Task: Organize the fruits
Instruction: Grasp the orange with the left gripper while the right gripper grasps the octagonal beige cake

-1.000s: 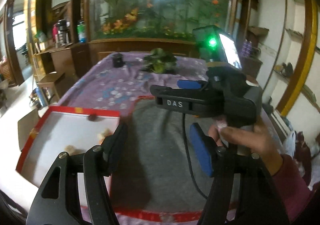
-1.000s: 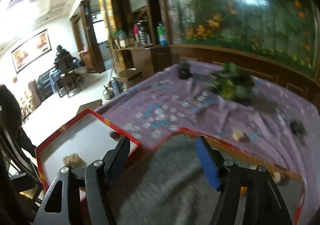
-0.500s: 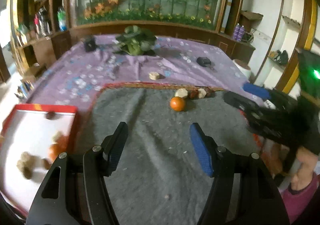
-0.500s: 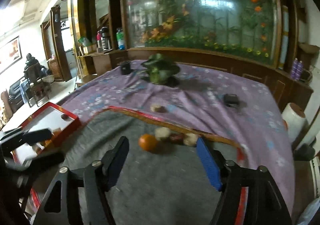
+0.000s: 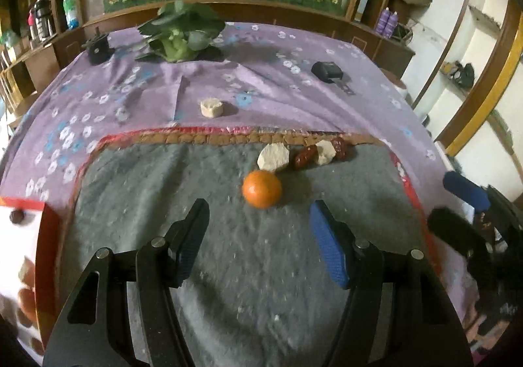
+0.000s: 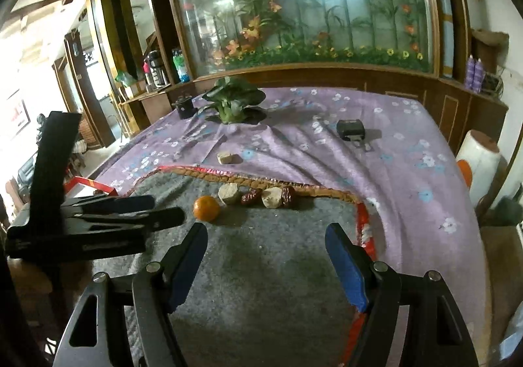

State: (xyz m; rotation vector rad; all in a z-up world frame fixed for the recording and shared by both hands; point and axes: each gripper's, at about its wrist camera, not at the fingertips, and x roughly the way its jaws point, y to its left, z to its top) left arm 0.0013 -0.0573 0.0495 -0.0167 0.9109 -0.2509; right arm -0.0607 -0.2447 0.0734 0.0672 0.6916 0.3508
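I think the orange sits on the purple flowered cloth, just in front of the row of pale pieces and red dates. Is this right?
Not quite. The left wrist view shows the orange on the grey mat, not the purple cloth. It does sit just in front of the pale pieces and red dates.

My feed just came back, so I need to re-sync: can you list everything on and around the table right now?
round orange fruit: one, orange, on the grey felt mat, nearest the left gripper
pale faceted chunks: two, cream, in a row at the mat's far edge
wrinkled dark red dates: two, alternating with the chunks
pale round slice: one, cream, on the purple floral cloth beyond the mat
red-rimmed white tray: one, left of the mat, holding several pieces
leafy green vegetable: one, far end
small black items: two, on the cloth
left gripper: jaws open, empty
right gripper: jaws just opened wider, empty
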